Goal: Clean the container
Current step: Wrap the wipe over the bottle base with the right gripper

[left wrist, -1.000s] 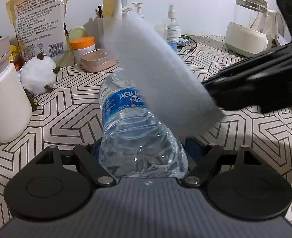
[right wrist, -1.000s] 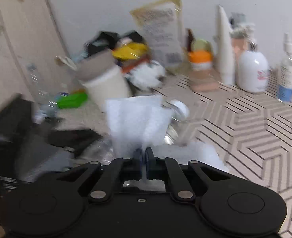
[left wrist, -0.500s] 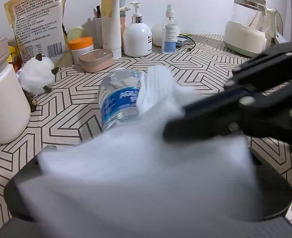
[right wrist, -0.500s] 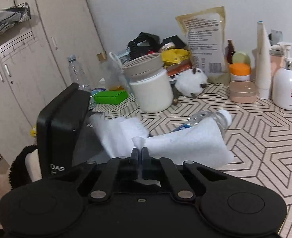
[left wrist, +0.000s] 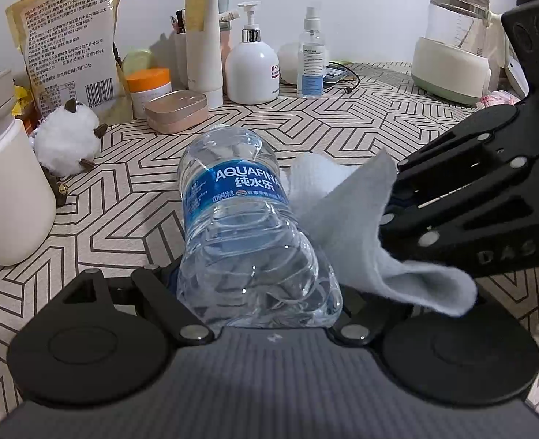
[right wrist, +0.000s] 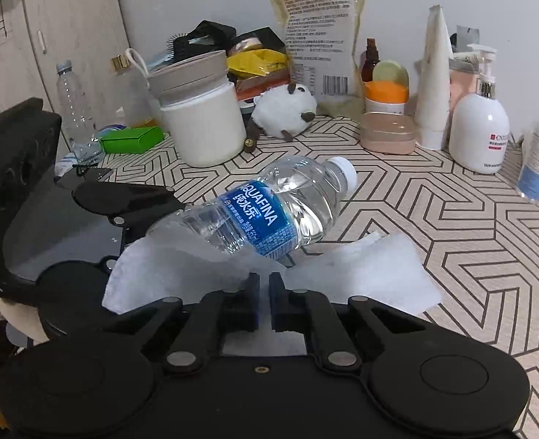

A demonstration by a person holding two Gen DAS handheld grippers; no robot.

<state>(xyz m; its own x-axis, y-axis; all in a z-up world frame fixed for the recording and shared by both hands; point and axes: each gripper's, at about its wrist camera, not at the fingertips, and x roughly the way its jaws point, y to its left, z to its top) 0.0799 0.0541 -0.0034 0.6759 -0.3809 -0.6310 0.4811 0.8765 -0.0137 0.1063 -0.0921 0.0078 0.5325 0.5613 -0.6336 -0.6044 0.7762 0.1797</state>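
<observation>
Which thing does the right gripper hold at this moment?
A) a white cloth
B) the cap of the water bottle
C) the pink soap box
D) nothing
A: the right gripper has its fingers pinched on the white cloth, which lies against the water bottle held by the left gripper.

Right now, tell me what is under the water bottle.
The white cloth lies partly beneath the water bottle, pinched by the right gripper. The left gripper holds the bottle's base. The patterned table below is partly covered.
</observation>
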